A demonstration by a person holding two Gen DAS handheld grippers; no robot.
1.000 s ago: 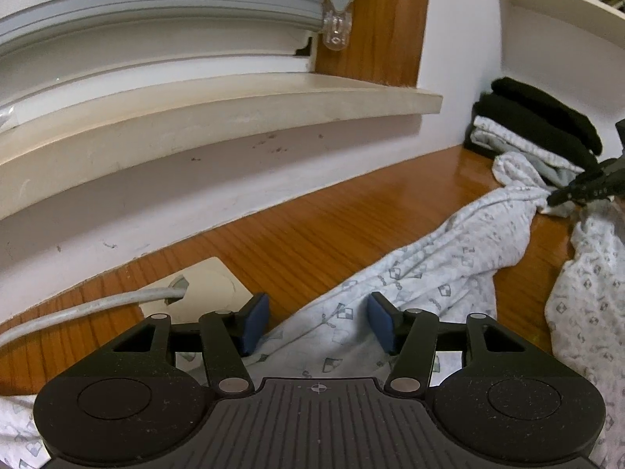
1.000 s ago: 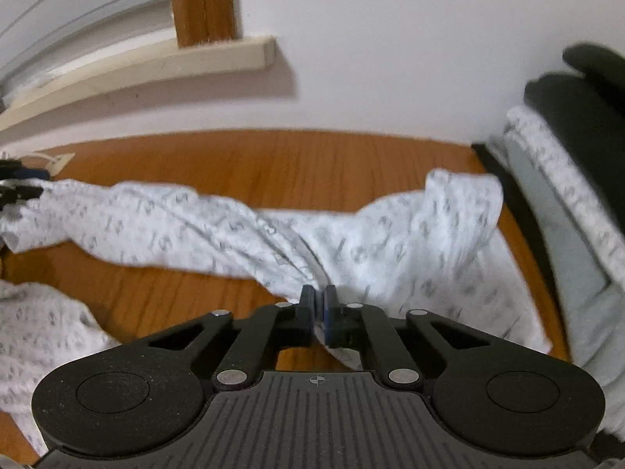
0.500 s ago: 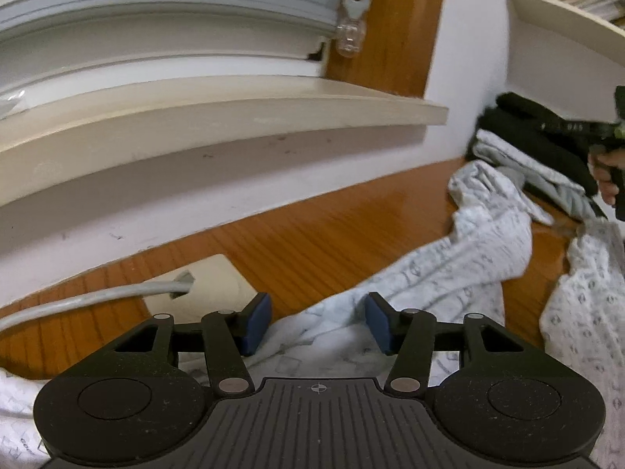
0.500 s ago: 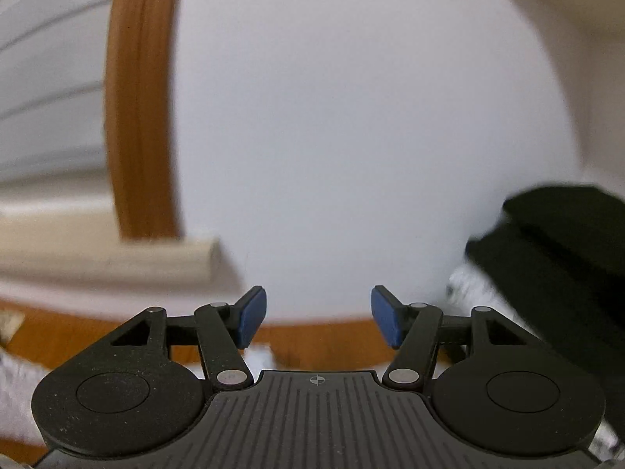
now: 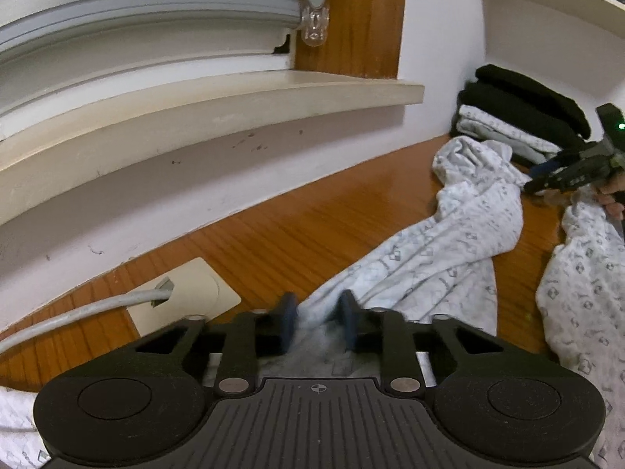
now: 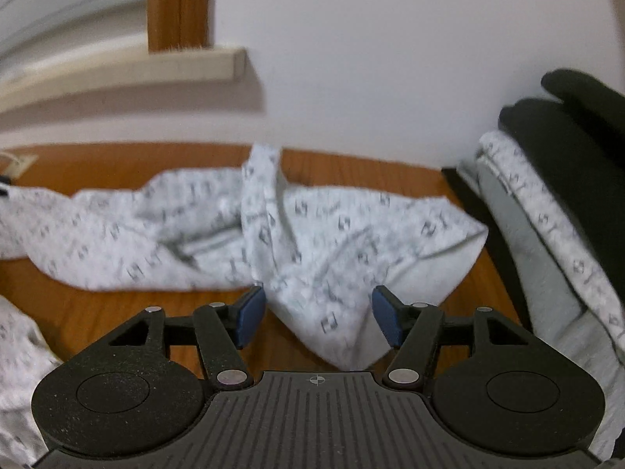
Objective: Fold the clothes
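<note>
— On the wooden table, from the left wrist view, what lies where?
— A white patterned garment runs from the near edge toward the right, ending near a stack of folded clothes against the wall. The left gripper has just been closing; its blue pads stand close together with a fold of the garment between them, and they look to be pinching it.
— Anything else?
— A cable enters a beige socket plate on the table, below the windowsill. At far right the right gripper hovers over the cloth.
— And the right wrist view?
— It's blurred. The right gripper is spread wide, holding nothing; a corner of the garment lies between and below its fingers, untouched. The folded stack sits to the right.
</note>
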